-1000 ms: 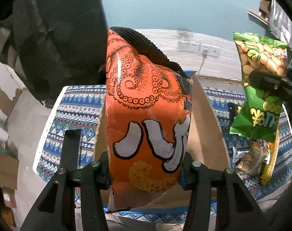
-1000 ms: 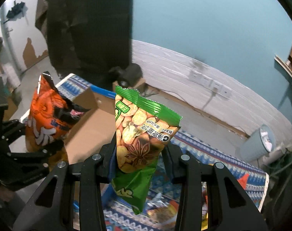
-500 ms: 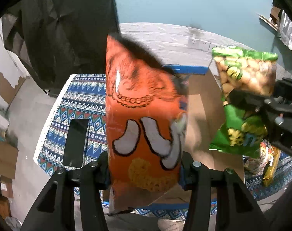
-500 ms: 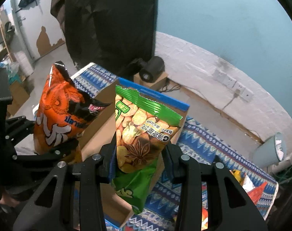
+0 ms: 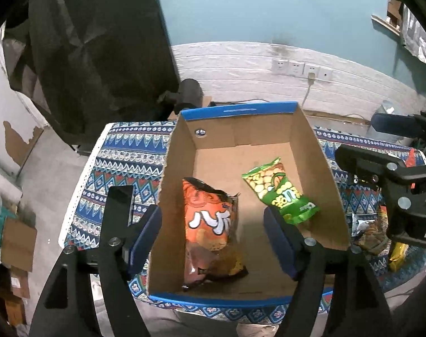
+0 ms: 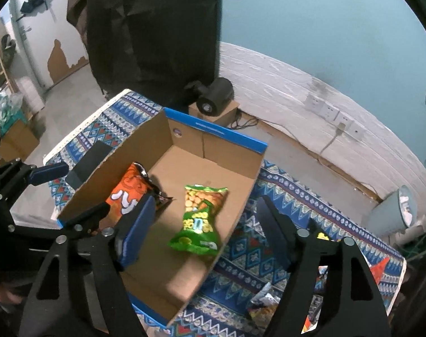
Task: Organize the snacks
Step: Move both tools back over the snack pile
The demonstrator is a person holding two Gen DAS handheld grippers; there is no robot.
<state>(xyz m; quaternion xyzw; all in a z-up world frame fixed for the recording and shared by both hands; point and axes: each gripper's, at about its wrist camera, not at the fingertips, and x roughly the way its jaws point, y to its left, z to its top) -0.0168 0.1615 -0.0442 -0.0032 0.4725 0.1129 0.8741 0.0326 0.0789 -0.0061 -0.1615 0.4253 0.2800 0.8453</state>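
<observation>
lying apart inside the box (image 5: 319, 151): orange bag (image 5: 210, 224), green bag (image 5: 280, 193).

Light: we see dim, cool indoor light, even across both views, its source out of frame.
Shadows: soft and faint inside the cardboard box (image 5: 319, 151); the black curtain (image 5: 95, 56) swallows detail.
Glare: a mild sheen on the orange snack bag (image 5: 210, 219).
Blur: the green peanut bag (image 6: 198, 219) is smeared in our right wrist view, sharper in the left.
Distortion: strong fisheye bending, black vignette at the corners.
</observation>
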